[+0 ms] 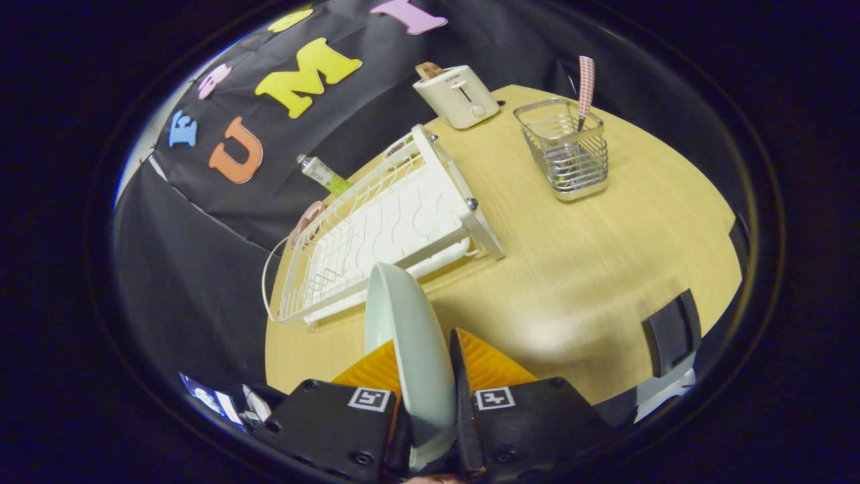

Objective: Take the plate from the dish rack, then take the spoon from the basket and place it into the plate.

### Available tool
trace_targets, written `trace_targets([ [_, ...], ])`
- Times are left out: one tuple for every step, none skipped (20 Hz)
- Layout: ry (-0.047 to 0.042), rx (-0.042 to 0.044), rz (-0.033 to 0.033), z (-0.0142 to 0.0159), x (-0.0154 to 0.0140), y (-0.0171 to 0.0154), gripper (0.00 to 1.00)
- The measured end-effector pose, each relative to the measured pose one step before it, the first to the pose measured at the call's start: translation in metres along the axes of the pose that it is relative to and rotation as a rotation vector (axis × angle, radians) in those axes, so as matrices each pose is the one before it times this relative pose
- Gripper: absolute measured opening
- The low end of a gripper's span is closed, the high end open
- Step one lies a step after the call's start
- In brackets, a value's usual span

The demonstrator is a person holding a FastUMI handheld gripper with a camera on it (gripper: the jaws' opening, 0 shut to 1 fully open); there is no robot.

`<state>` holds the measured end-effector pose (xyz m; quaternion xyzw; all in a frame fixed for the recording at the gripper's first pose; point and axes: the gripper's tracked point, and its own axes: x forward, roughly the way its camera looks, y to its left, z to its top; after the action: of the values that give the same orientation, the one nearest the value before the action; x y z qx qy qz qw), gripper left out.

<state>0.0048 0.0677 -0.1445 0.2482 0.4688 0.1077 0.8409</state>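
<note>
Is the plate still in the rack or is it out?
Out. The plate stands on edge, pinched between the gripper fingers, above the table just in front of the dish rack.

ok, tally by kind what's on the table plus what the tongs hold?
Plate, held on edge between the tongs: 1
Dish rack: 1
Wire basket: 1
Spoon in basket: 1
Toaster: 1
Bottle behind rack: 1
Total: 6

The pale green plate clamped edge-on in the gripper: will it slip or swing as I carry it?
The pale green glossy plate looks rigid, so it should not flex. Its smooth glaze may slide between the fingers, which pinch only its lower rim. Standing on edge above the wooden table, it could pivot and likely chip if dropped.
</note>
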Motion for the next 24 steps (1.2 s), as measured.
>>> trace_targets([
  [0.01242, 0.01443, 0.00529, -0.00271, 0.00378, -0.00063, 0.33],
  [0.00859, 0.01926, 0.00624, -0.00224, 0.00274, -0.00181, 0.33],
  [0.00729, 0.02019, 0.00938, -0.00111, 0.00311, -0.00035, 0.34],
  [0.00692, 0.01370, 0.01885, -0.00374, 0.00301, 0.00036, 0.34],
  [0.00566, 0.00718, 0.00908, -0.00173, -0.00163, 0.00063, 0.35],
  [-0.00270, 0.00435, 0.00982, 0.00144, 0.00164, 0.00116, 0.35],
  [-0.00516, 0.00357, 0.00351, 0.00130, -0.00128, 0.00006, 0.38],
  [-0.00466, 0.00374, 0.00436, 0.00175, -0.00022, -0.00019, 0.42],
  [0.00113, 0.00745, 0.00719, -0.00035, -0.00088, 0.00012, 0.43],
  [0.00763, 0.01012, 0.01044, -0.00056, 0.00048, 0.00025, 0.44],
  [0.00142, 0.01168, 0.00933, 0.00055, 0.00051, 0.00068, 0.45],
  [0.00050, 0.00221, 0.00070, 0.00138, 0.00144, -0.00073, 0.45],
  [-0.00332, -0.00219, 0.00877, 0.00151, 0.00221, 0.00018, 0.46],
  [-0.00322, -0.00306, 0.02167, 0.00128, 0.00036, 0.00337, 0.46],
  [-0.00937, -0.01094, 0.01905, 0.00132, -0.00022, 0.00384, 0.48],
  [-0.01533, -0.02211, 0.00324, 0.00171, -0.00307, 0.00161, 0.51],
  [-0.01582, -0.04059, -0.00647, 0.00158, -0.00397, -0.00046, 0.55],
  [-0.02532, -0.04471, -0.00790, 0.00291, -0.00511, 0.00037, 0.58],
  [-0.02753, -0.04478, -0.01089, 0.00199, -0.00540, 0.00173, 0.61],
  [-0.02882, -0.04626, -0.01096, 0.00363, -0.00650, 0.00098, 0.64],
  [-0.03033, -0.04693, -0.01405, 0.00382, -0.00608, -0.00006, 0.67],
  [-0.03840, -0.04561, -0.01781, 0.00558, -0.00581, -0.00134, 0.68],
  [-0.04175, -0.04663, -0.02530, 0.00326, -0.00560, -0.00458, 0.70],
  [-0.04915, -0.03555, -0.01360, 0.00737, -0.00738, -0.00311, 0.71],
])
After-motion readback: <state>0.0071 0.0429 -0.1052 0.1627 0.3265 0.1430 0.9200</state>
